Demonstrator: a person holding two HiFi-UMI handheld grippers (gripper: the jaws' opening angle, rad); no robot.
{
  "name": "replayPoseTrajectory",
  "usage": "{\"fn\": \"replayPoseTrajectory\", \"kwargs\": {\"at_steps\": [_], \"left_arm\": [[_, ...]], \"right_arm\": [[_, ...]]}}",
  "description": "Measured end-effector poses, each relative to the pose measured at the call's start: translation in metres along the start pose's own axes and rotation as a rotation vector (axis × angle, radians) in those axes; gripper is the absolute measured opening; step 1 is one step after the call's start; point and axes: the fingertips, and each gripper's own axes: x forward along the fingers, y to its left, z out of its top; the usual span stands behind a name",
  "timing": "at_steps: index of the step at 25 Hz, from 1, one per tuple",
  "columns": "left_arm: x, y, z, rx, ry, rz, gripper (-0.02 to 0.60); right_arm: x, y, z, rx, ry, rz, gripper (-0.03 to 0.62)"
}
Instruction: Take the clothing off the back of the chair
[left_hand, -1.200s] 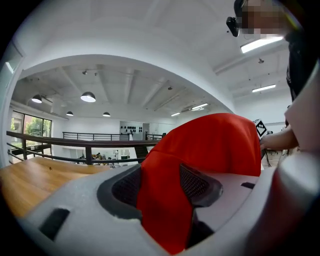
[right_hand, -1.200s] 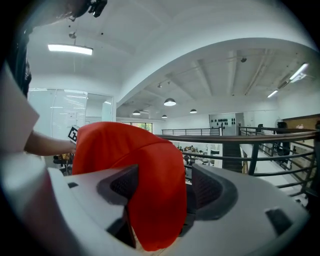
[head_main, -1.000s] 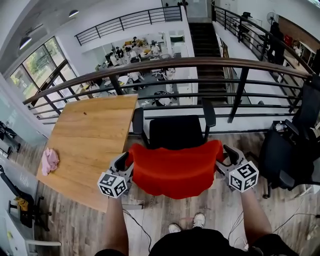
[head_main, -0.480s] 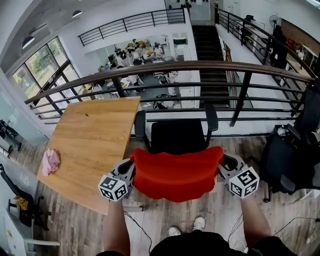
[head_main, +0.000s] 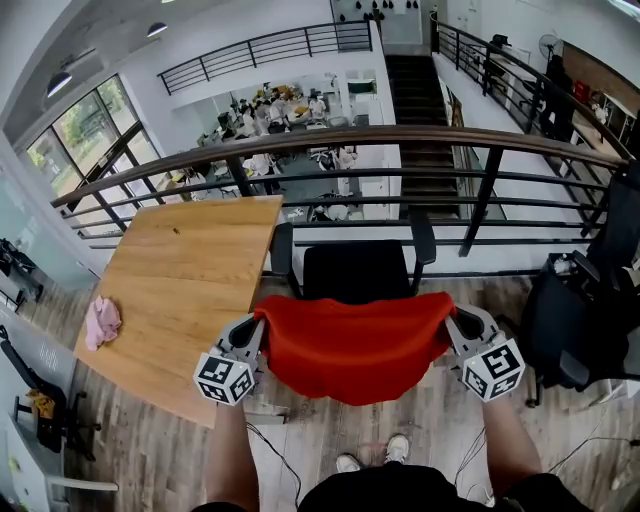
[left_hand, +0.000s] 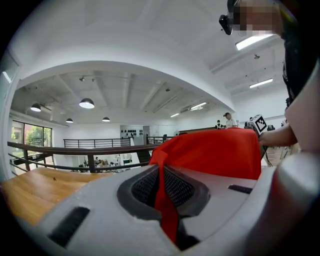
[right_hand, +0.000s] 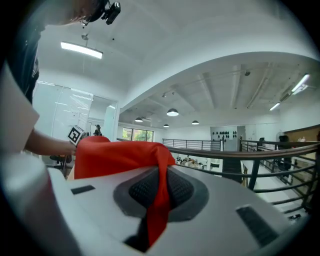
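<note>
Where jaws together, clothing (head_main: 350, 345) between

The red clothing (head_main: 350, 345) is hanging over the back of the black chair (head_main: 355, 272). It is stretching wide from side to side, and its bottom edge is drooping down in a soft curve. It is hiding the chair's back. The chair's seat and its two arms are showing on the far side of the cloth. The left gripper (head_main: 256, 328) is pinching the left end of the cloth, and a thin red fold is running down between its jaws. The right gripper (head_main: 450, 323) is pinching the right end, and its jaws have just been closing on the red fold there
</note>
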Motion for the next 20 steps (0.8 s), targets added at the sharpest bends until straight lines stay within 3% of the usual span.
{"fn": "replayPoseTrajectory", "kwargs": {"at_steps": [8,20], "left_arm": [[-0.022,0.011,0.033,0.037,-0.071,0.062,0.025],[-0.057,-0.005,0.091,0.066,-0.209,0.077,0.026]], "right_arm": [[-0.012,0.004,0.034,-0.038,-0.081,-0.049,0.03],[-0.045,0.031,0.096,-0.144,-0.199,-0.072,0.031]]}}
